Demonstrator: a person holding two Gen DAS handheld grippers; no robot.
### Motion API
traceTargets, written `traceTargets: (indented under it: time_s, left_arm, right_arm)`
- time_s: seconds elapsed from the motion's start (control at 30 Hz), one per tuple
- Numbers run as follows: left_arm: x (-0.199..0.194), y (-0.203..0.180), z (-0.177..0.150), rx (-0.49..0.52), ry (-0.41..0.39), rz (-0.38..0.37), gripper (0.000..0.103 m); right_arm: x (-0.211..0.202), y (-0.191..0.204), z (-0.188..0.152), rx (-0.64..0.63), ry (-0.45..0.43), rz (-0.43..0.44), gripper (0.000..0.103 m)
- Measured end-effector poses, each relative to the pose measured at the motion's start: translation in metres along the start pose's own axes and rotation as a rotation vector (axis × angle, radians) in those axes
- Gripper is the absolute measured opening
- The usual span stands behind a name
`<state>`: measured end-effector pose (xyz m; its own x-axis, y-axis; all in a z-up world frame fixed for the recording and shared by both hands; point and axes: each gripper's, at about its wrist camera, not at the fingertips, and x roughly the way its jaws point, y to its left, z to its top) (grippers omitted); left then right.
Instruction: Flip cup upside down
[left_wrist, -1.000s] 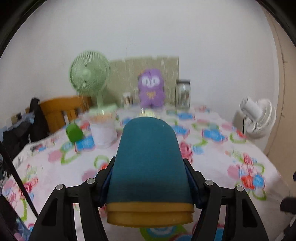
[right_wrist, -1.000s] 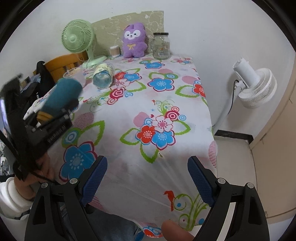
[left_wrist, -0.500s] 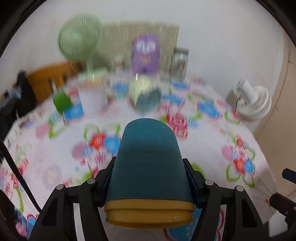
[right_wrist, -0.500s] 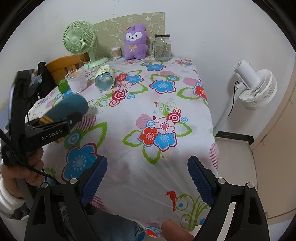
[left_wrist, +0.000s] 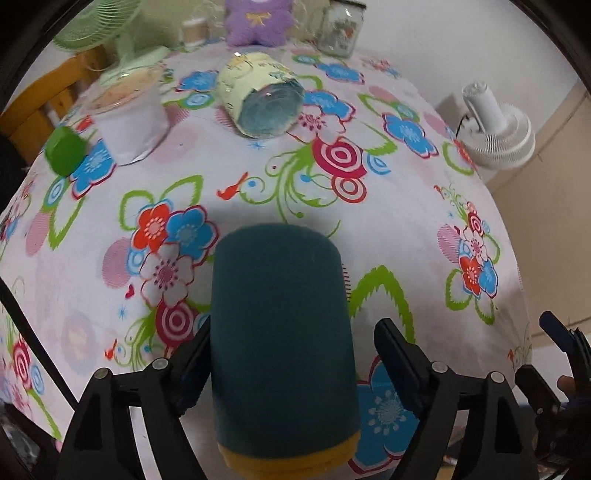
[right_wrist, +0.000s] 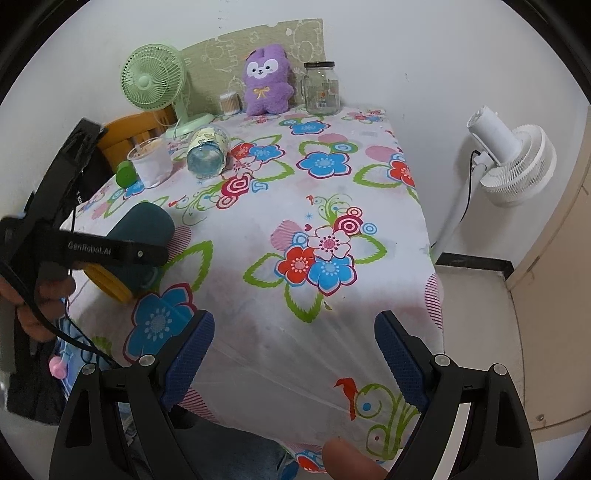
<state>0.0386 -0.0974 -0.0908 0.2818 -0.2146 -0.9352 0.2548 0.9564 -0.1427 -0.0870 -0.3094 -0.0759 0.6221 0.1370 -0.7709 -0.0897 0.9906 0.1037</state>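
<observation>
A dark teal cup (left_wrist: 280, 332) with a yellow rim lies between the fingers of my left gripper (left_wrist: 291, 354), rim toward the camera and base pointing away. The jaws have opened: the right finger (left_wrist: 397, 354) stands clear of the cup and the left one sits close beside it. In the right wrist view the cup (right_wrist: 136, 236) is tilted low over the floral tablecloth (right_wrist: 295, 206), behind the left gripper (right_wrist: 122, 251); I cannot tell if it rests on the cloth. My right gripper (right_wrist: 293, 354) is open and empty at the table's front edge.
A clear bottle with a pale label (left_wrist: 258, 99) lies on its side at the back. A plastic cup (left_wrist: 129, 122), a green block (left_wrist: 64, 151), a green fan (right_wrist: 153, 77), a purple plush (right_wrist: 267, 83) and a glass jar (right_wrist: 321, 88) stand behind. A white fan (right_wrist: 509, 162) stands right of the table.
My left gripper tipped down toward the tablecloth with the cup and moved lower. Its jaws were tight on the cup and have now opened. The right gripper stayed put.
</observation>
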Motion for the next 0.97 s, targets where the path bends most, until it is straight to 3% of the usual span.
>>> traceTargets:
  time_s: [0.2,0.33,0.4,0.6,0.7,0.8,0.97]
  left_arm:
    - [0.015,-0.001,0.014,0.031,0.080,0.036,0.085]
    - [0.019,0.000,0.020,0.043,0.068,0.077,0.078]
    - [0.018,-0.001,0.019,0.052,0.062,0.093,0.069]
    - [0.013,0.007,0.018,0.036,0.036,0.092,0.068]
    - [-0.002,0.013,0.018,0.009,-0.066,0.092,0.068]
    - [-0.023,0.017,0.016,-0.012,-0.256,0.123,0.068]
    - [-0.037,0.017,-0.007,-0.029,-0.568,0.249,0.068]
  right_arm:
    - [0.001,-0.002,0.000,0.005,0.004,-0.001,0.090]
    - [0.004,-0.004,0.001,0.014,0.011,0.001,0.090]
    - [0.006,-0.005,0.001,0.018,0.014,0.003,0.090]
    - [0.010,-0.004,0.004,0.031,0.017,0.018,0.090]
    - [0.011,-0.001,0.004,0.020,0.017,0.018,0.090]
    - [0.010,0.002,0.004,0.005,0.014,0.006,0.090]
    - [0.007,0.004,0.005,-0.003,0.000,-0.006,0.090]
